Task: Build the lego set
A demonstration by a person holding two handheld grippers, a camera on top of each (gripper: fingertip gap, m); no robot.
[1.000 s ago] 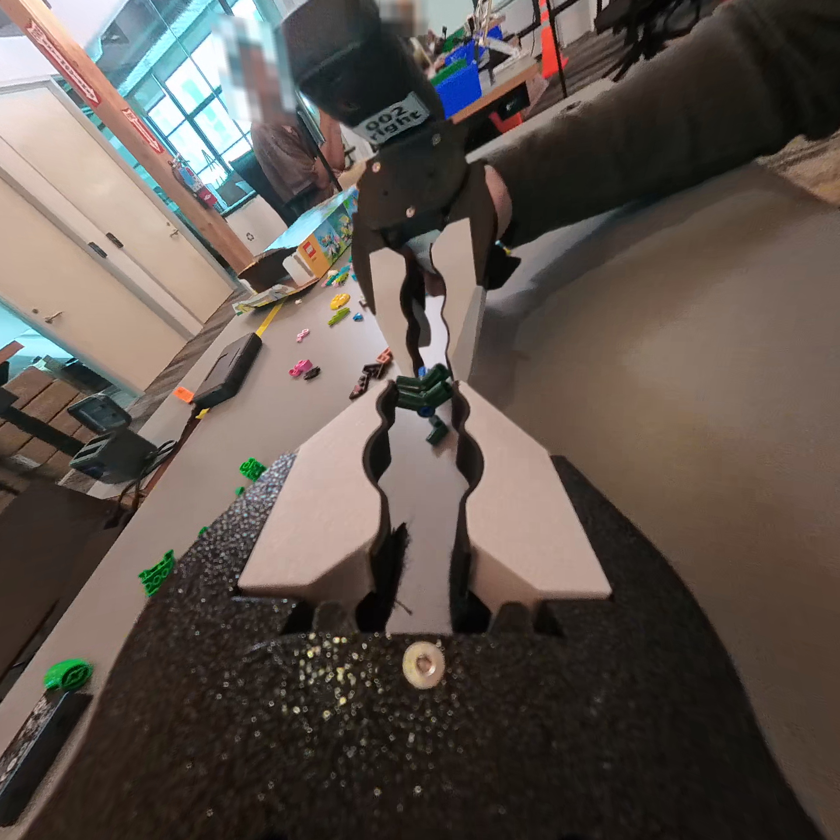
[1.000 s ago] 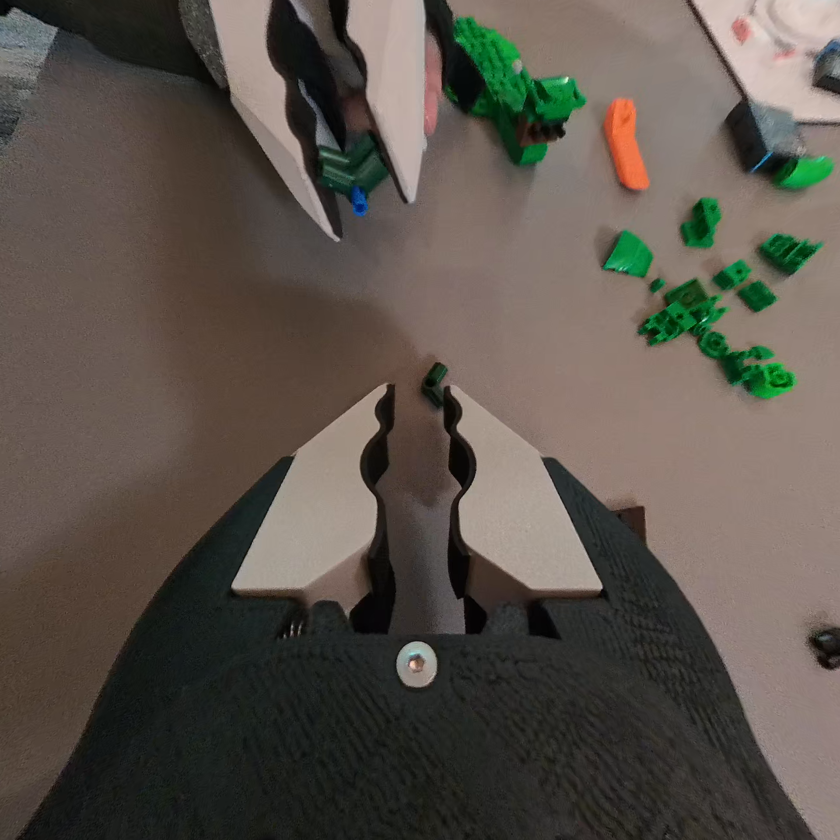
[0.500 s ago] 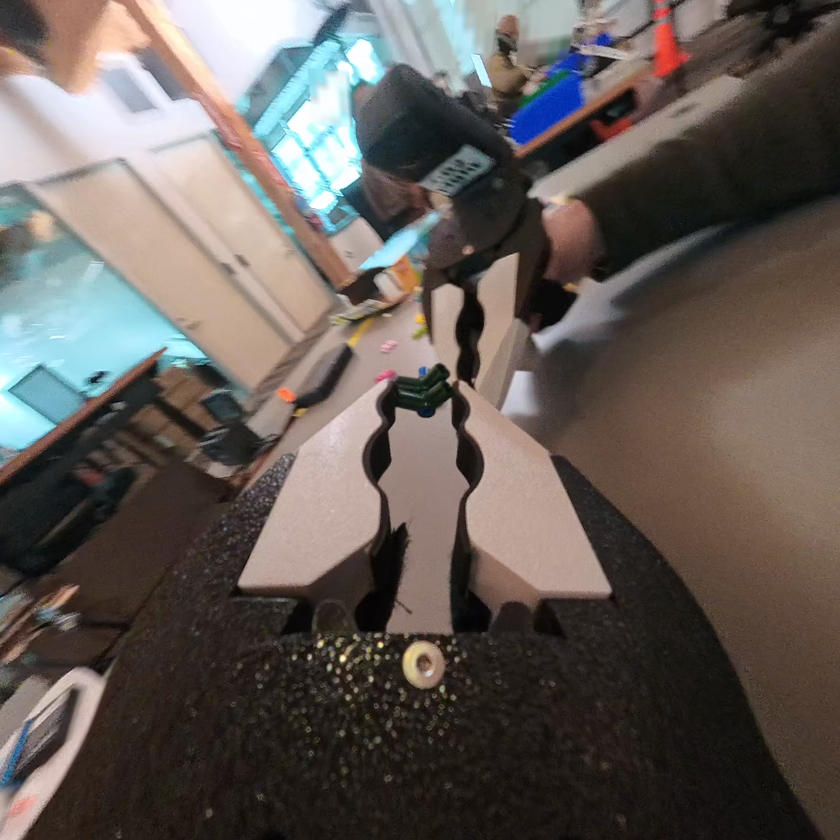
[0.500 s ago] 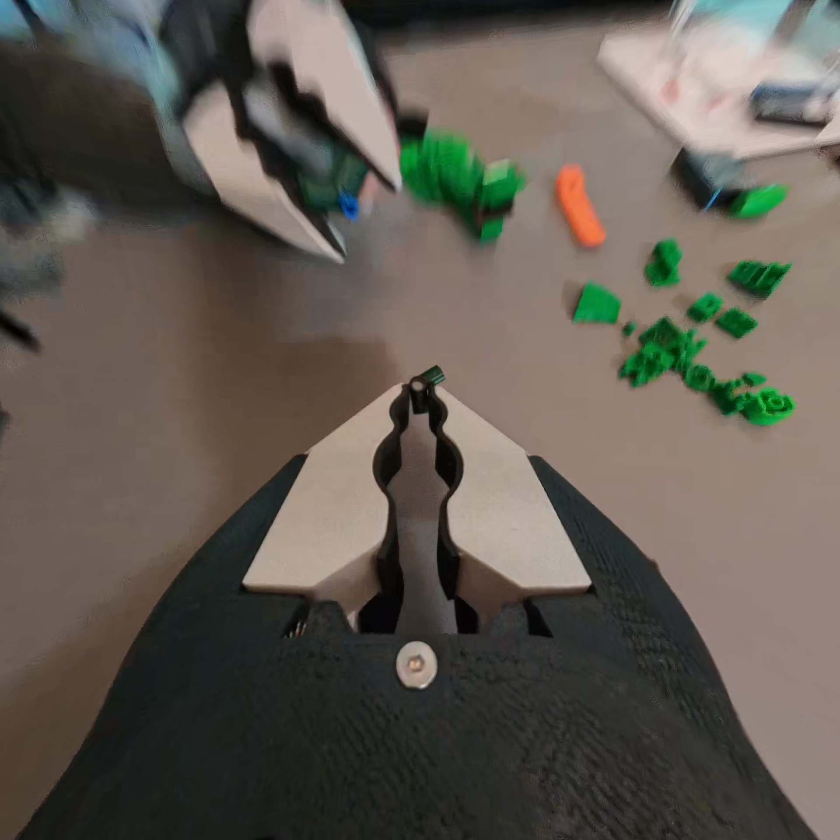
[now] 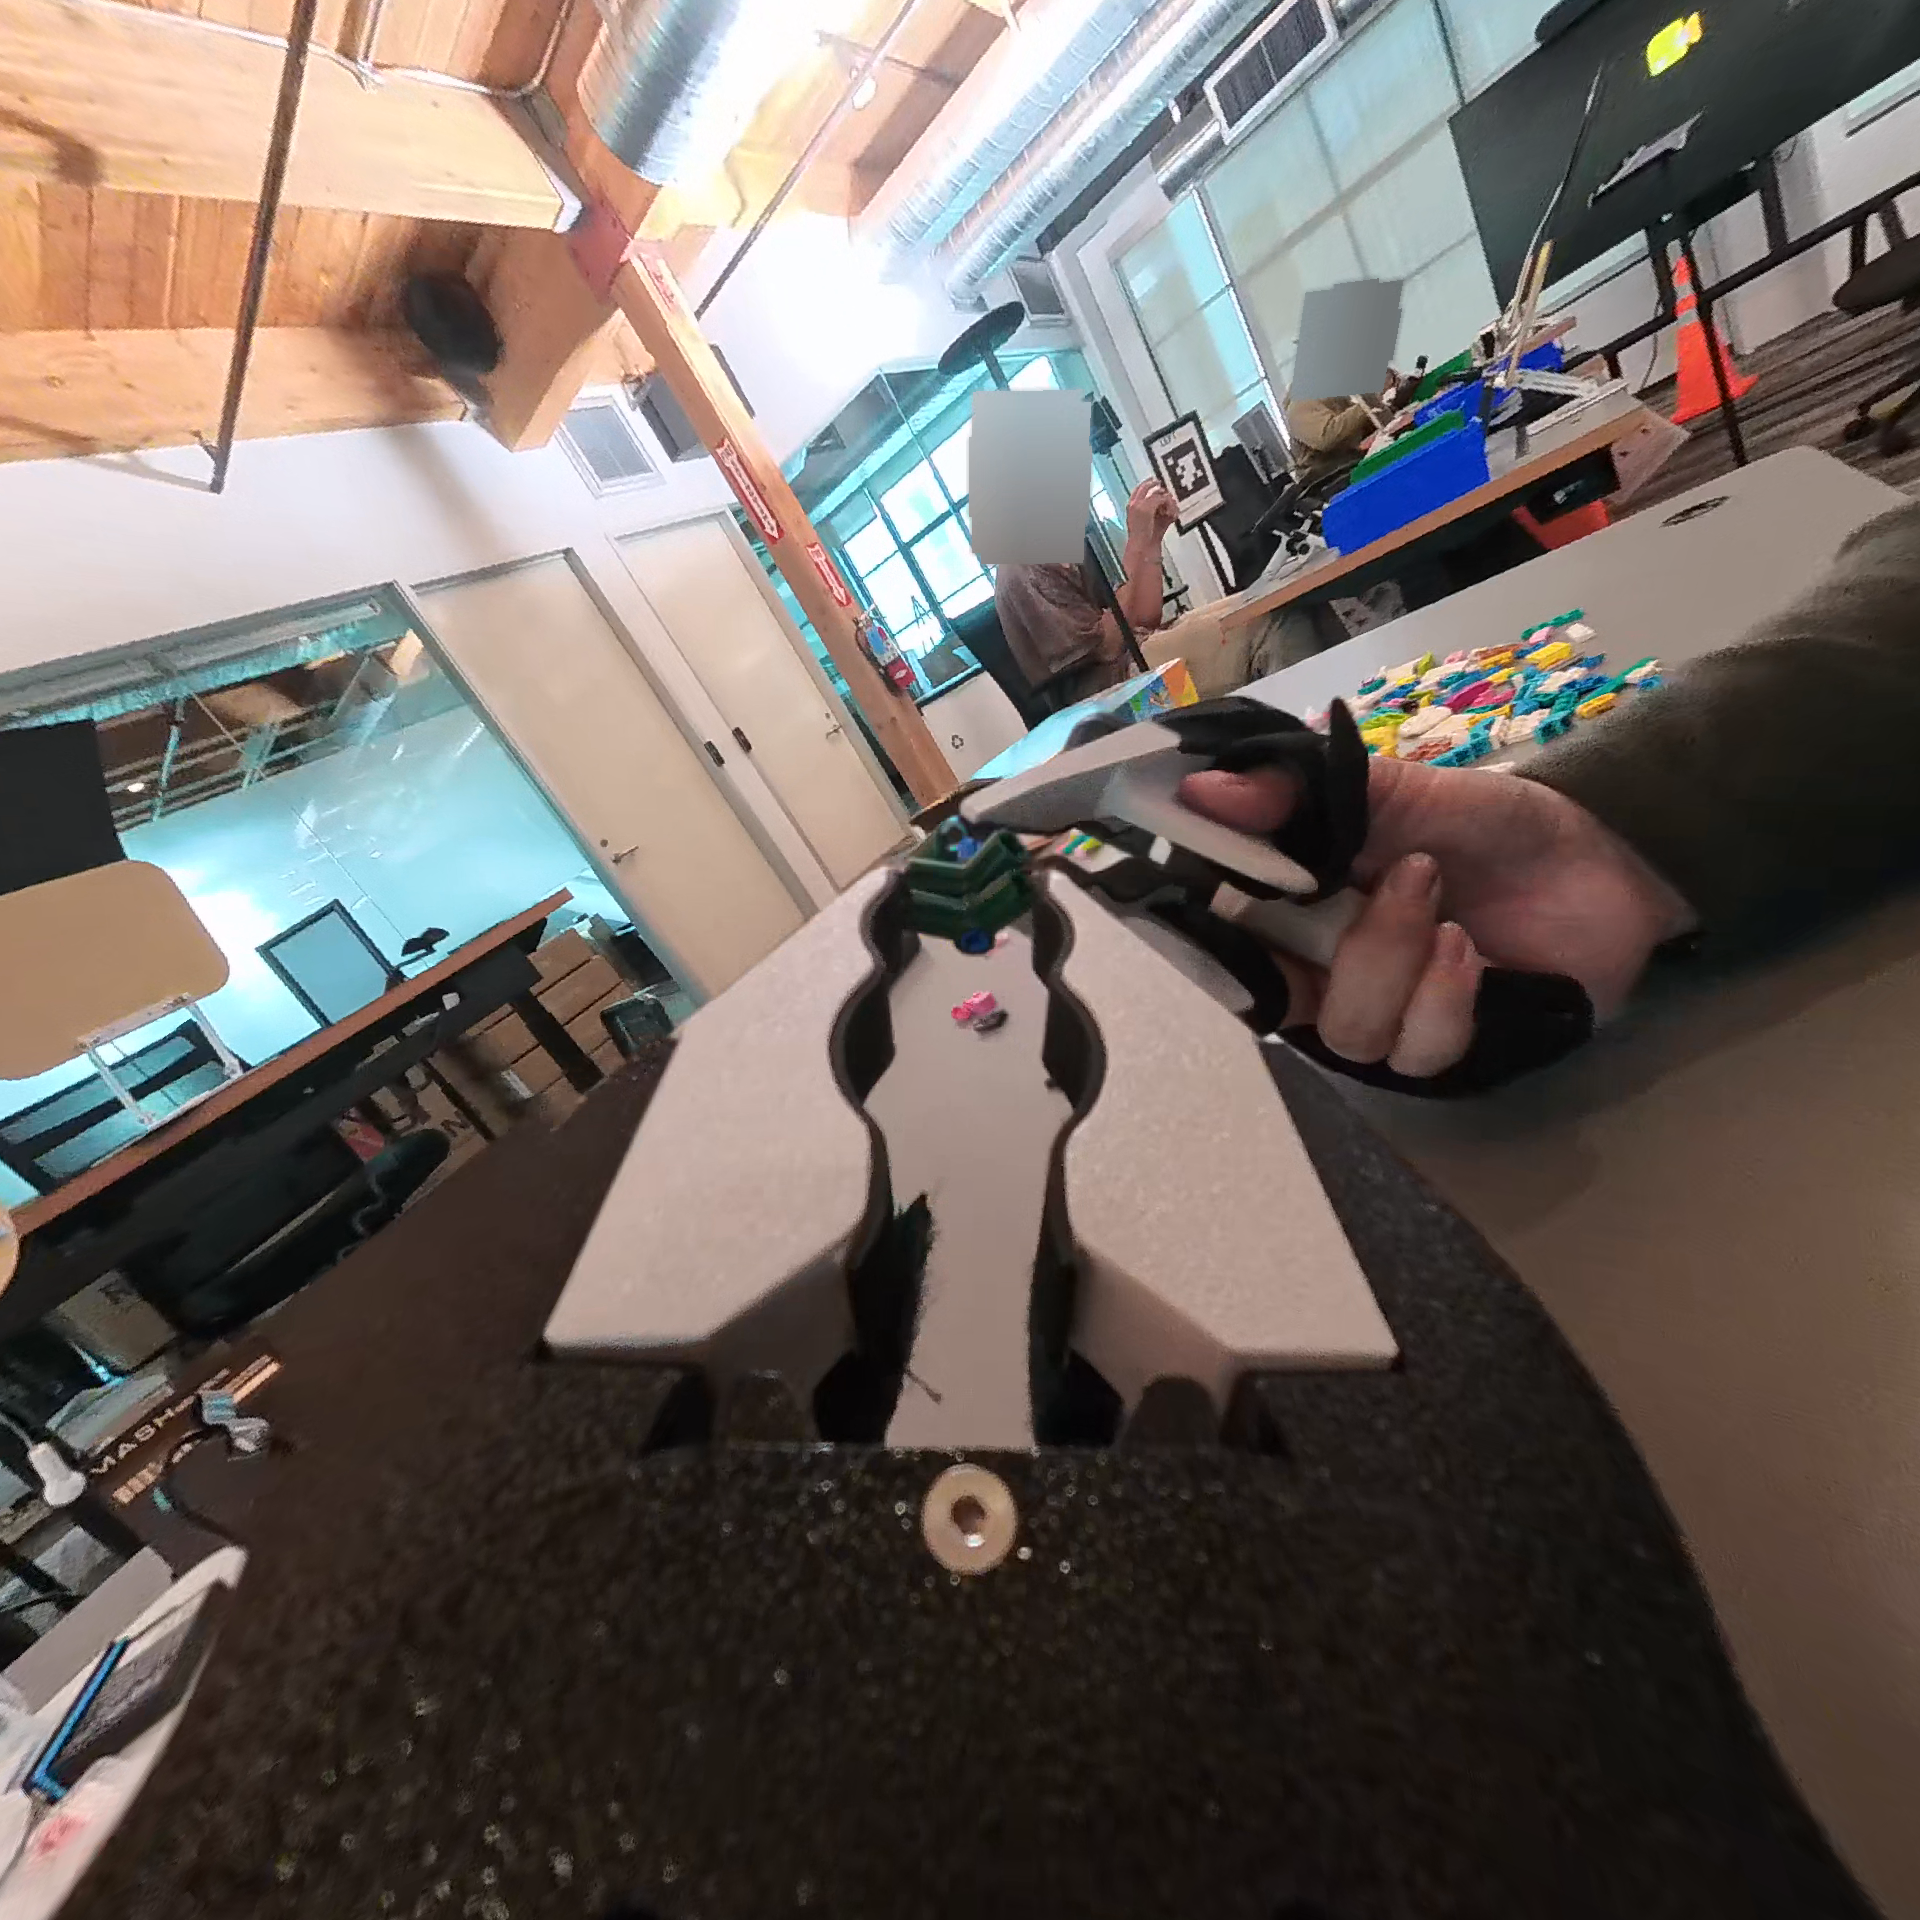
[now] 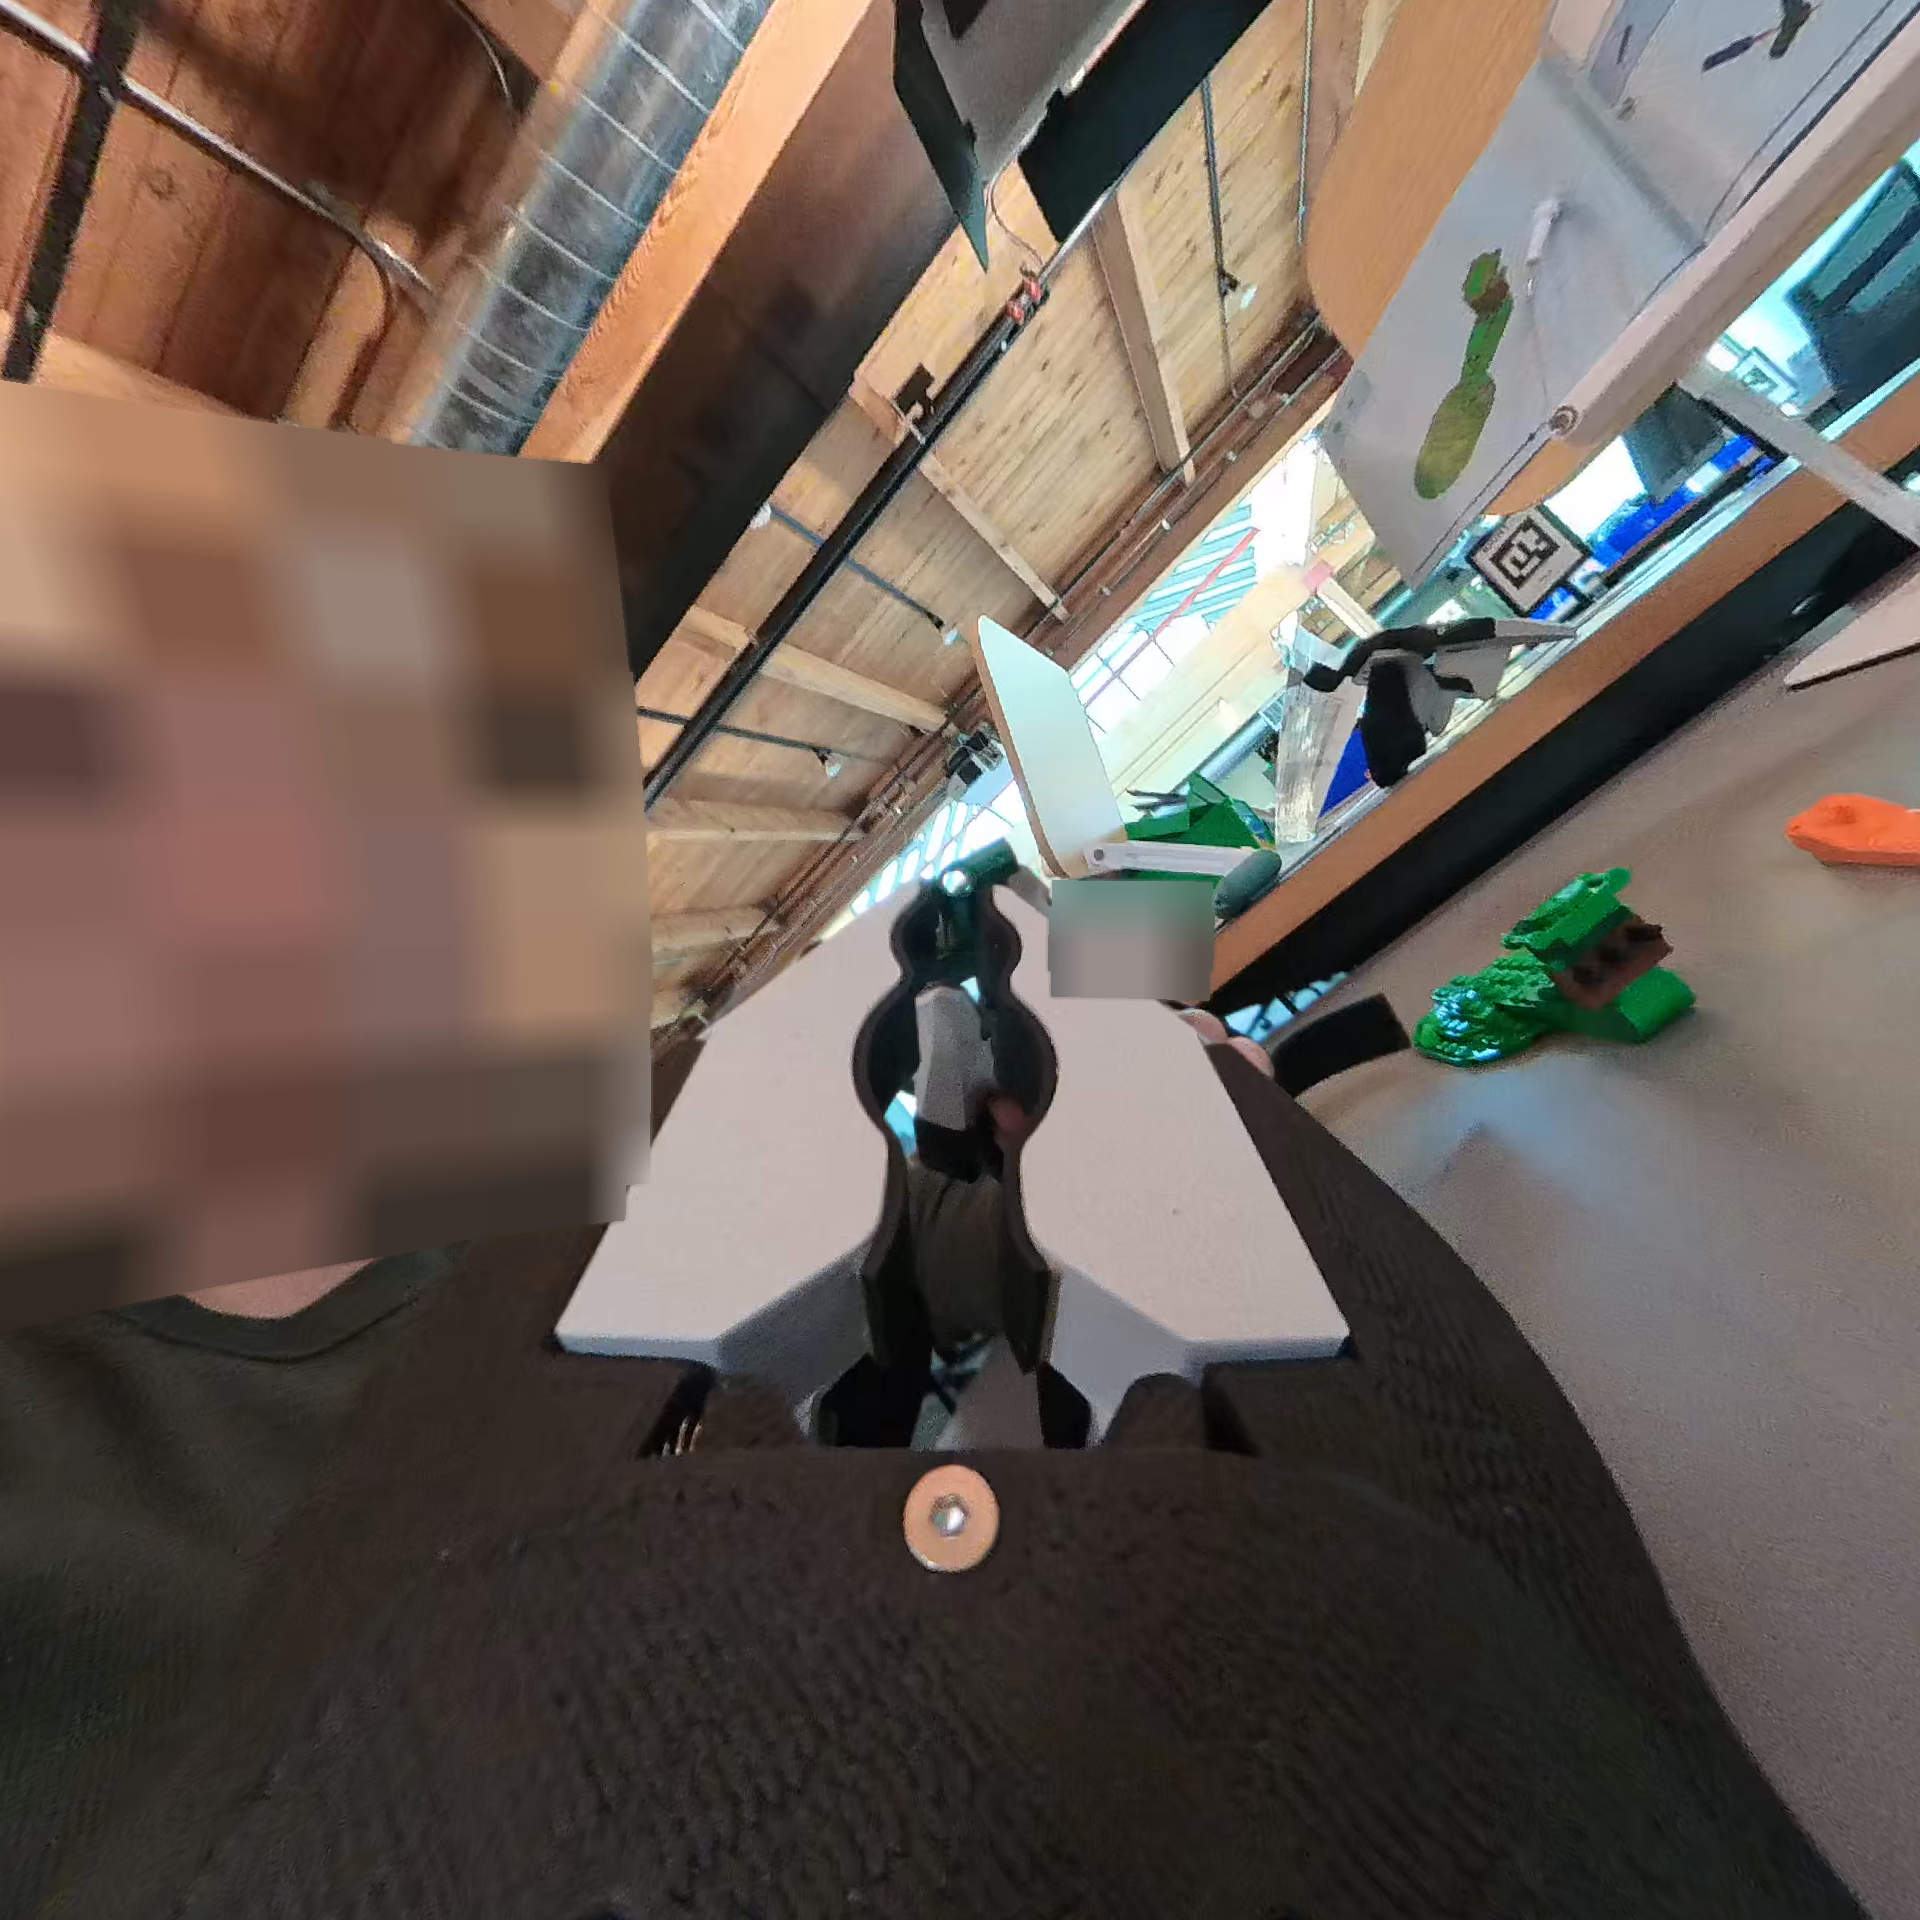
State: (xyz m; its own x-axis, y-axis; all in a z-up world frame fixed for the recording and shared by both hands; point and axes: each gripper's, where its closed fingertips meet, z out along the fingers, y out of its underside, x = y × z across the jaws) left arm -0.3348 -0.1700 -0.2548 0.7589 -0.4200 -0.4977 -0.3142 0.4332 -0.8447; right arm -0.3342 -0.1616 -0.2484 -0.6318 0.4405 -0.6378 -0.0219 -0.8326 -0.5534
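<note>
My left gripper (image 5: 966, 883) is shut on a dark green lego assembly (image 5: 961, 899) with a blue pin under it, held up off the table. My right gripper (image 6: 966, 894) is shut on a small dark green piece (image 6: 977, 873) at its tips. In the left wrist view the right gripper (image 5: 982, 816) comes in from the right in a hand, and its tips with the small piece (image 5: 951, 831) sit right on top of the assembly. Whether the piece is seated on the assembly is hidden.
A green lego creature build (image 6: 1548, 966) and an orange piece (image 6: 1860, 826) lie on the grey table (image 6: 1714, 1247). A pile of colourful bricks (image 5: 1486, 696) and loose pink pieces (image 5: 977, 1006) lie farther off. People sit at desks behind.
My right gripper closed on the small green piece on the table and lifted it. Both grippers tilted upward, and the right one now meets the left one's assembly from the side.
</note>
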